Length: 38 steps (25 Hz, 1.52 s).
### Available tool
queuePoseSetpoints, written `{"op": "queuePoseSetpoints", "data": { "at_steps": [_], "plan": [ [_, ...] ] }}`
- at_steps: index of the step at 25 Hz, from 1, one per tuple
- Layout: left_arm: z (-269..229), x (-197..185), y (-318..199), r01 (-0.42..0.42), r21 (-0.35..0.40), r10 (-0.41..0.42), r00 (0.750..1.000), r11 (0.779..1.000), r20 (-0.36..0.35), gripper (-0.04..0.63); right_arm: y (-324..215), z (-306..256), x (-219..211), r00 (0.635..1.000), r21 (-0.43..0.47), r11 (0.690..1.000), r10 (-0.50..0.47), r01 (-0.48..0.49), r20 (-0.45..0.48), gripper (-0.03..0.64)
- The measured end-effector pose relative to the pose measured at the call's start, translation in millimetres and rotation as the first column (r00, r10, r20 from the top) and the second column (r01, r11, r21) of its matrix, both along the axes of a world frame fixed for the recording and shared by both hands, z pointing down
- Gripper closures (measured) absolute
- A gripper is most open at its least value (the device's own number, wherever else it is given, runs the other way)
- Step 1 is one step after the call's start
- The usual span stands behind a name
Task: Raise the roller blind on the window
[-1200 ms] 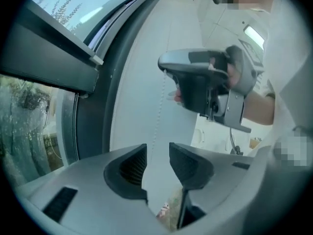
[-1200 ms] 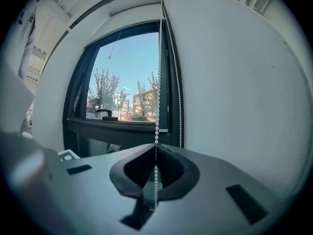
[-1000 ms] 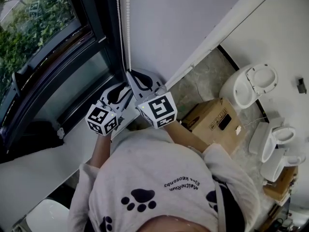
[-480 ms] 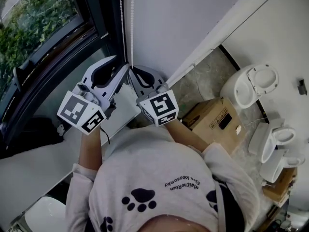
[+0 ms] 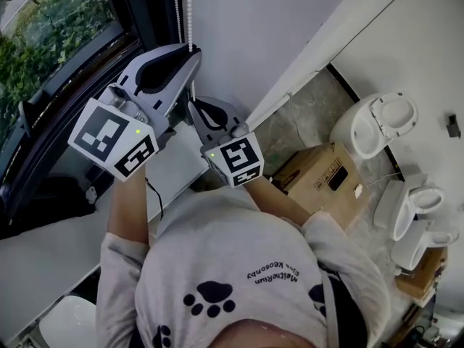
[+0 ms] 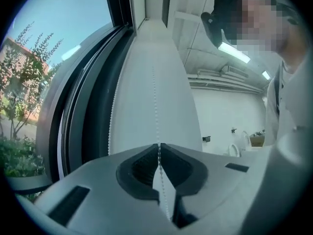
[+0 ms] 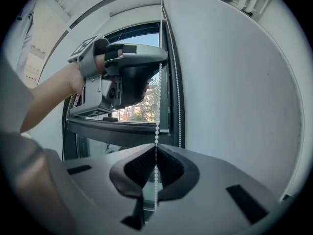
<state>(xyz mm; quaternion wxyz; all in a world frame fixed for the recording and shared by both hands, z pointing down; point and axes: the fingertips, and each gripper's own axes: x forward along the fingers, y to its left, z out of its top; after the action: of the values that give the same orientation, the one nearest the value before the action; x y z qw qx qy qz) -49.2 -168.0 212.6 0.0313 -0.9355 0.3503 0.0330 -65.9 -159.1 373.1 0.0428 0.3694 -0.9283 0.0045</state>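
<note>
Two grips: both sat on one strand of the bead chain (image 5: 190,9), stacked along it.
Shirt print: paw marks and an upside-down line on the shirt (image 5: 232,267), too small to read surely.
Lower grip: the right tongs (image 5: 193,108), nearer the body, pinched tight on the strand.
Upper grip: the left tongs (image 5: 193,55), at 11 o'clock from the right; its jaws had just been closing, and their tips met on the same strand.
Chain axis: vertical, running on toward 12 o'clock in the head view; a second strand (image 5: 176,6) hung just beside it, toward 9 o'clock.
Coming pull: judged to run down along that axis, led by the higher left tongs.
Window (image 5: 65,42): at 10 o'clock, glass uncovered where seen; the blind itself could not be made out.
Cardboard box (image 5: 319,183): at 4 o'clock on the floor (image 5: 290,133), label unreadable.
</note>
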Motion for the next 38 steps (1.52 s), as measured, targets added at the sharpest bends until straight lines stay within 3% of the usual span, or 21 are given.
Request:
{"op": "queuePoseSetpoints", "data": {
  "at_steps": [3,7,13,26,38],
  "plan": [
    [-0.4,3.8,-1.6,-0.007,-0.001,0.007,1.0,1.0,0.017,0.584,-1.3,-0.2,-0.1,1.0,0.005,1.0,0.007,-0.007,0.004,0.607],
    [2.4,2.1,0.2,-0.012,-0.014,0.011,0.999,1.0,-0.033,0.586,-2.7,2.4,2.7,1.0,0.0,1.0,0.013,-0.013,0.013,0.607],
    [33.9,0.1,0.0,-0.001,-0.08,-0.003,0.999,0.997,-0.05,0.586,0.1,34.2,4.9,0.999,-0.046,0.999,0.016,-0.018,-0.032,0.607],
    [114.1,-0.4,-5.9,0.039,-0.199,-0.045,0.999,0.979,-0.029,0.586,3.2,114.0,7.3,0.992,-0.148,0.989,-0.003,-0.016,-0.127,0.607],
    [158.3,-2.5,-2.7,0.055,-0.273,-0.065,0.998,0.961,-0.028,0.586,12.2,155.8,6.4,0.976,-0.243,0.97,-0.056,0.003,-0.211,0.606]
  ]
}}
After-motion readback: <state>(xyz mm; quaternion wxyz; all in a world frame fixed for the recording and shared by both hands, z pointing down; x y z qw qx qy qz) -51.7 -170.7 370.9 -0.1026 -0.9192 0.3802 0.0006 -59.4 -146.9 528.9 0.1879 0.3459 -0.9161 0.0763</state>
